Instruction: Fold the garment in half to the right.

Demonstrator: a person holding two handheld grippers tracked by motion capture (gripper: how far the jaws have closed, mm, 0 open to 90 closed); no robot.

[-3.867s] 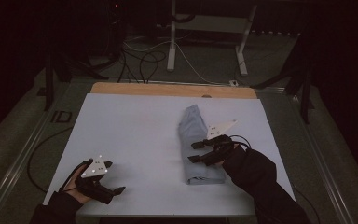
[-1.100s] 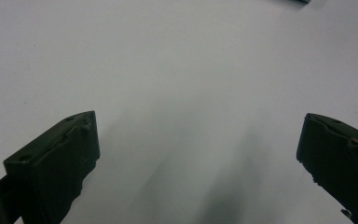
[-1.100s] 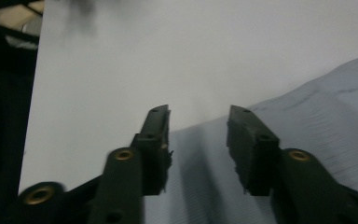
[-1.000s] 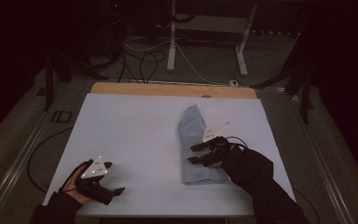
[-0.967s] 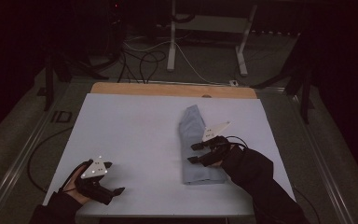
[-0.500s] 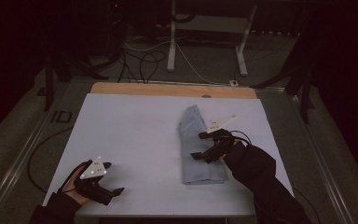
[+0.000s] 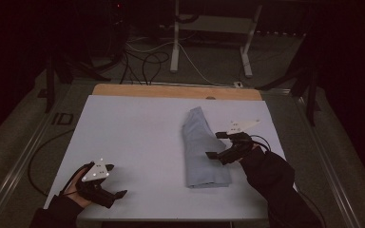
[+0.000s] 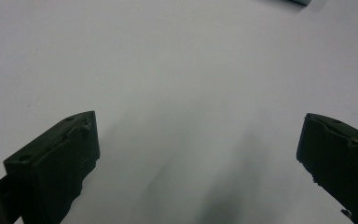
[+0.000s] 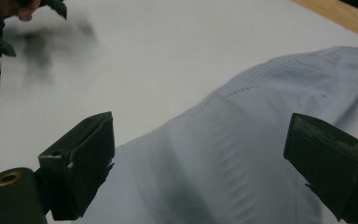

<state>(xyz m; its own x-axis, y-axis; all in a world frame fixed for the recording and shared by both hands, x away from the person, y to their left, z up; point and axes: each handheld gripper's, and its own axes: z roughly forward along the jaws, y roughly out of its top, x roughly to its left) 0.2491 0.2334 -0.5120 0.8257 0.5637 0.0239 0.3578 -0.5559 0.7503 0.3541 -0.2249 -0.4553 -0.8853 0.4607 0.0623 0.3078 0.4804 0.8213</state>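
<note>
- Left gripper [image 7: 108, 190]: sits at the near left corner of the counter [image 7: 133, 128], low over the bare white surface. In the left gripper view its jaws stand wide apart with nothing between them. It is well apart from the cloth.
- Right gripper [image 7: 221, 151]: hovers over the right half of the counter, at the right-hand edge of the folded cloth [image 7: 202, 147], roughly midway along its length. In the right gripper view its jaws stand wide apart, with the pale blue fabric [image 9: 261, 140] directly below and between them; they are not closed on it.
- Cloth: a folded, light blue garment lying flat, right of the counter's centre. Its long axis runs from the near edge toward the far edge, with the narrower end farther away.
- Deciding relation: the cloth lies immediately under and to the left of the right jaws, which point across its long axis. The right hand is clearly the nearer, so any grasp of the long right edge would, in my judgement, fall to it.
- Far edge: a wooden strip [image 7: 171, 91] borders the counter.
</note>
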